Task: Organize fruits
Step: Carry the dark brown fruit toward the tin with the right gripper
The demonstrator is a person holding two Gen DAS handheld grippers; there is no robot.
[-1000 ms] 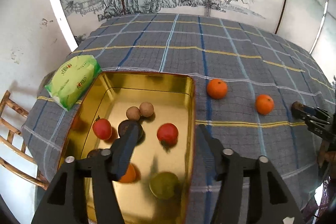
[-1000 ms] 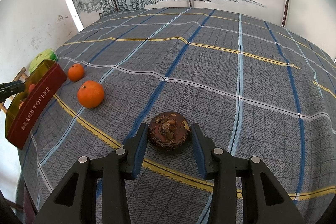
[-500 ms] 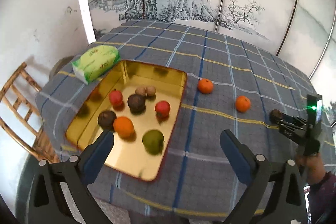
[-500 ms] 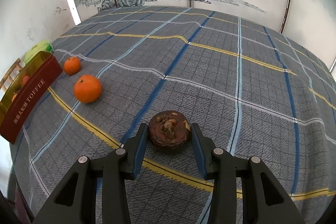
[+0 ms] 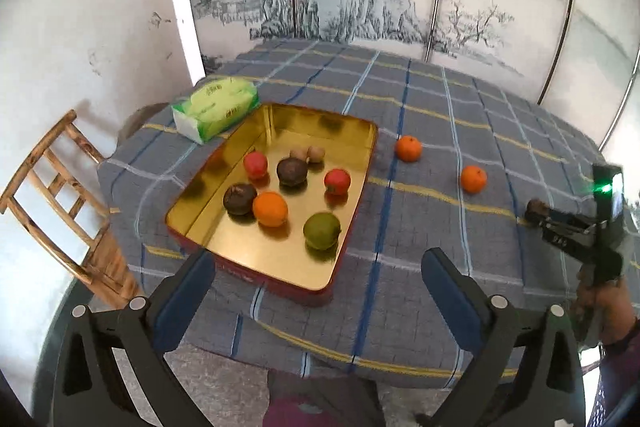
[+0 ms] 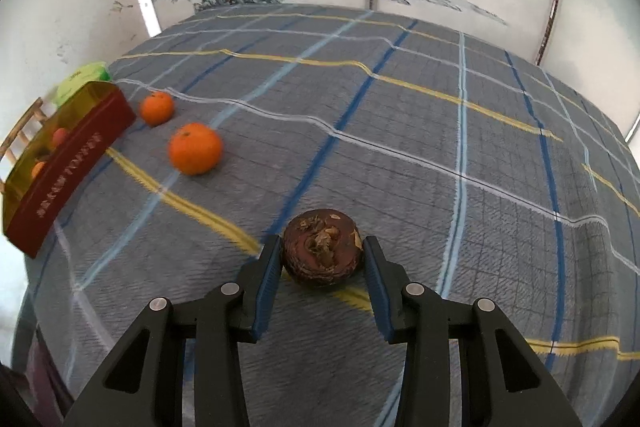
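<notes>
Right claw: closed against both sides of a dark brown fruit, low over the checked surface, right of two loose oranges. Left claw: spread wide, holding nothing, at the near edge of the gold tin, which holds eight fruits.

Both grippers are built of matte black plastic. On the left gripper and the right gripper, blue pads are fitted inside the fingers and round silver screws are set in the arms. A green light is shown on the right unit, gripped by a bare hand with a dark sleeve.
</notes>
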